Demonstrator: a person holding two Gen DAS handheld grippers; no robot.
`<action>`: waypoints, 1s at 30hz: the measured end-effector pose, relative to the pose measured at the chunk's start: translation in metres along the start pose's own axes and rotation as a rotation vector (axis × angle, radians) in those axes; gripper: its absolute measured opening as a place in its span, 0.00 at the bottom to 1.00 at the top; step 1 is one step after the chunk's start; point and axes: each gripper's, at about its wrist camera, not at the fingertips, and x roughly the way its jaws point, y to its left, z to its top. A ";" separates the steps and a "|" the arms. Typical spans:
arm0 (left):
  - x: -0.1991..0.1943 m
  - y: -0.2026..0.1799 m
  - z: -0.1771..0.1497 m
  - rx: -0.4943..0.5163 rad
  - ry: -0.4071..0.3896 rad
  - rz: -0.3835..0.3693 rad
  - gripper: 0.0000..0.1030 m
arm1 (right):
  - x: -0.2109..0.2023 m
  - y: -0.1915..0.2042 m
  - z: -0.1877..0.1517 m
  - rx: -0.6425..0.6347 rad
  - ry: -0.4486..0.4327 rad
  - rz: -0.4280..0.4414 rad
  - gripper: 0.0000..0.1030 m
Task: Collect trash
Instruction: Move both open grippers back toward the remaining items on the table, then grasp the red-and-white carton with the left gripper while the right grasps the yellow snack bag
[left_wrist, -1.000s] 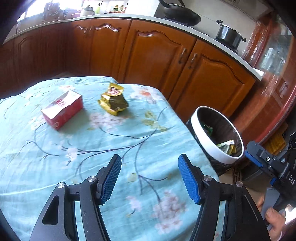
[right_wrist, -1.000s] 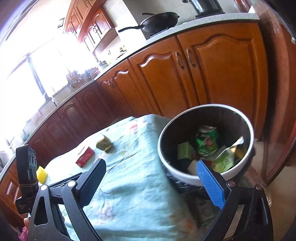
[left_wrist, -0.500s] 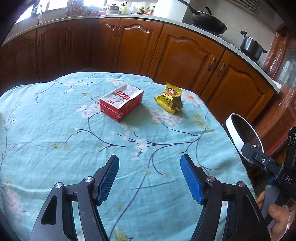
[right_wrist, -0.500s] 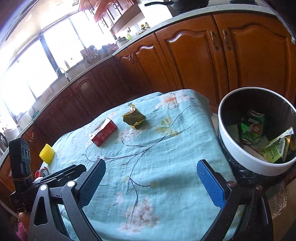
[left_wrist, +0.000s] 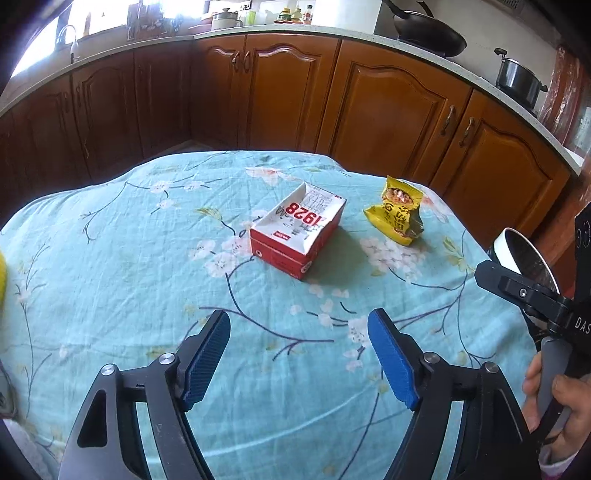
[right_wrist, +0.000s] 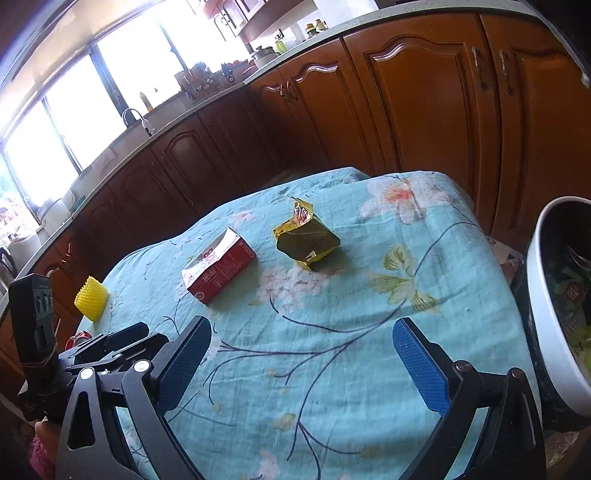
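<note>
step: reach phase, nothing held | left gripper (left_wrist: 298, 330) spread wide, empty; right gripper (right_wrist: 302, 341) likewise | next: close on red-and-white cardboard carton (left_wrist: 298, 235) or crumpled yellow foil snack bag (left_wrist: 399, 215); carry to white-rimmed round bin (right_wrist: 550, 317)

Floral tablecloth (left_wrist: 110, 295), wooden cabinets (left_wrist: 388, 110), black wok (left_wrist: 428, 35), pot (left_wrist: 519, 79).

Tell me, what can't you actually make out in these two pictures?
- Bin: cut off by the right edge in the right wrist view; in the left wrist view the other tool's arm covers it.
- Red box: whether anything is inside is hidden by its own walls in both views.
- Yellow snack bag: print too small to read.
- Yellow ridged thing: too small to identify; only a sliver at the left wrist view's edge.
- Bottles on the counter: too small, washed out by window glare.
</note>
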 end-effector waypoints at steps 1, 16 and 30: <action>0.004 0.001 0.005 0.009 -0.002 -0.002 0.77 | 0.005 0.002 0.003 -0.006 0.003 0.000 0.97; 0.081 0.006 0.053 0.065 0.044 0.028 0.78 | 0.073 -0.014 0.051 0.037 0.052 0.044 0.96; 0.088 -0.010 0.045 0.103 0.032 0.006 0.55 | 0.077 -0.008 0.048 0.001 0.088 0.039 0.17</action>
